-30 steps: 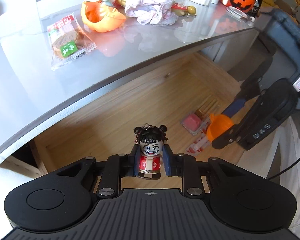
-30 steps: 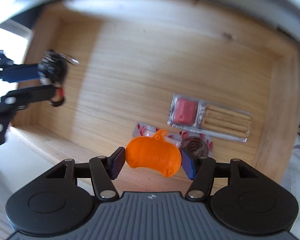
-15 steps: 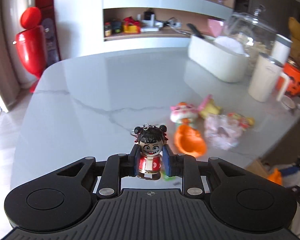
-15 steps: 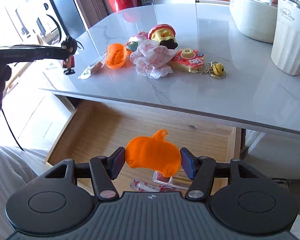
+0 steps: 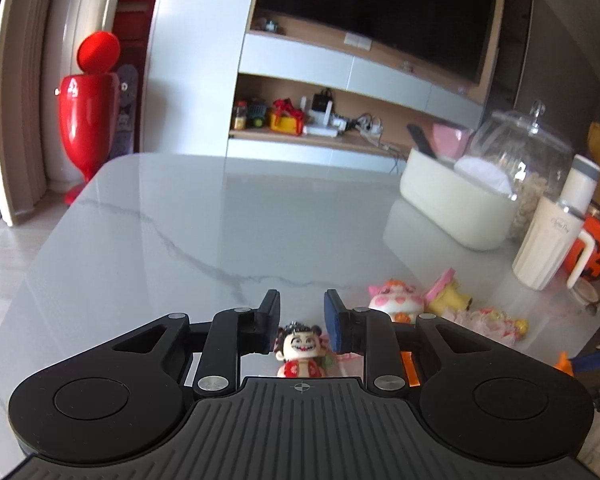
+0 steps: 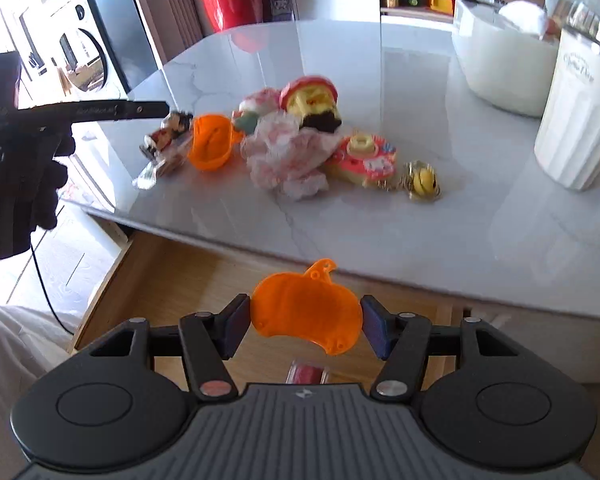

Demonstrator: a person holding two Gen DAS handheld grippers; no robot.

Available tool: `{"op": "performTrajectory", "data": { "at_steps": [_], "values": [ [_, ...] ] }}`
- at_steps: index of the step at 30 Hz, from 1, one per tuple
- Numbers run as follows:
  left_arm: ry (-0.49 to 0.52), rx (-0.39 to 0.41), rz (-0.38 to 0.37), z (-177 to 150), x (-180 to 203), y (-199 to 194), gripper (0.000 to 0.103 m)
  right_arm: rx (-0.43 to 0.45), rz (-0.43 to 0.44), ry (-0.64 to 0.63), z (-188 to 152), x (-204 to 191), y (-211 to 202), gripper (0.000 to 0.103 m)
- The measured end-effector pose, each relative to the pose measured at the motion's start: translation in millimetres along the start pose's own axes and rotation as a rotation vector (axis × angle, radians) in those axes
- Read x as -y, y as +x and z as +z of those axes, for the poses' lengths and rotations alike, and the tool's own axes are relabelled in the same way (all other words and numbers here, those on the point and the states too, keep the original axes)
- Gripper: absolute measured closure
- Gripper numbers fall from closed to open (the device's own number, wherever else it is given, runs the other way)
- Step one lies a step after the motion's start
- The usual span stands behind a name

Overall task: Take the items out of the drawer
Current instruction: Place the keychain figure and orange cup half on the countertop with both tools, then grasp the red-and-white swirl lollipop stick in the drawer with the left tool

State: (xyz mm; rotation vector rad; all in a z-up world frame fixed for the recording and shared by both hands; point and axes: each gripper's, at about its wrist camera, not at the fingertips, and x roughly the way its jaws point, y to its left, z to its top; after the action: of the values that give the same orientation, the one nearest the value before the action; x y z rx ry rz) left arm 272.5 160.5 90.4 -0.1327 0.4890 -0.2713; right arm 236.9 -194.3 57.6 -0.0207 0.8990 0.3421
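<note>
Over the marble tabletop [image 5: 204, 216] my left gripper [image 5: 302, 320] hangs with its jaws spread wide, and the little doll figure [image 5: 300, 350] lies between and below them, touching neither pad. From the right wrist view it rests tilted on a snack packet [image 6: 160, 160] at the near left corner of the table, just beside the orange pumpkin half [image 6: 211, 147] that sits in the pile of toys. I judge this release done, so the left side's job is to draw straight back and up — no sideways sweep, since the doll sits near the table's edge and a knock could send it off.

My right gripper [image 6: 305, 318] is clamped on the other orange pumpkin piece [image 6: 306, 310], each pad pressing a side of it, with the stem lug pointing up. It hovers above the open drawer [image 6: 172, 276], short of the table's front edge. To do this step well I would carry the piece up and forward over the rim, clear of the edge, and aim for the bare marble in front of the pile, not on top of the pink frilly thing [image 6: 288, 156] or the yellow keychain [image 6: 422, 180]. I'd lower until it nearly touches before I spread the jaws — a curved shell like this could rock or skid if dropped. A red-and-clear packet [image 6: 306, 374] is left in the drawer.
</note>
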Motion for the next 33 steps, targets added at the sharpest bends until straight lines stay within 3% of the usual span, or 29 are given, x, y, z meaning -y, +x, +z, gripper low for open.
{"op": "performTrajectory", "data": {
  "at_steps": [2, 4, 8, 11, 15, 17, 21, 24, 29, 33],
  "values": [
    [0.006, 0.046, -0.077, 1, 1, -16, 0.077, 0.045, -0.009, -0.006, 17, 0, 3, 0.043],
    [0.035, 0.030, -0.200, -1, 5, -24, 0.077, 0.063, -0.020, -0.023, 34, -3, 15, 0.043],
    [0.206, -0.100, -0.406, -22, 35, -23, 0.077, 0.044, -0.034, -0.032, 58, -6, 56, 0.043],
    [0.360, -0.198, -0.491, -42, 67, -15, 0.077, 0.054, -0.060, -0.078, 68, -10, 70, 0.043],
    [0.530, -0.314, -0.565, -72, 109, 1, 0.076, 0.007, 0.001, -0.077, 78, -1, 57, 0.040],
    [0.592, -0.358, -0.587, -85, 126, 10, 0.076, 0.015, -0.005, -0.108, 75, 3, 38, 0.028],
    [0.675, -0.433, -0.589, -108, 148, 29, 0.075, 0.015, 0.001, -0.129, 59, 19, 1, 0.026],
    [0.722, -0.490, -0.541, -124, 158, 46, 0.075, 0.013, 0.023, -0.092, 42, 39, -20, 0.025],
    [0.746, -0.552, -0.469, -139, 167, 71, 0.075, -0.001, 0.012, -0.056, 12, 70, -31, 0.022],
    [0.775, -0.600, -0.475, -149, 177, 86, 0.075, -0.035, -0.003, -0.020, -19, 87, -19, 0.020]
  ]
}}
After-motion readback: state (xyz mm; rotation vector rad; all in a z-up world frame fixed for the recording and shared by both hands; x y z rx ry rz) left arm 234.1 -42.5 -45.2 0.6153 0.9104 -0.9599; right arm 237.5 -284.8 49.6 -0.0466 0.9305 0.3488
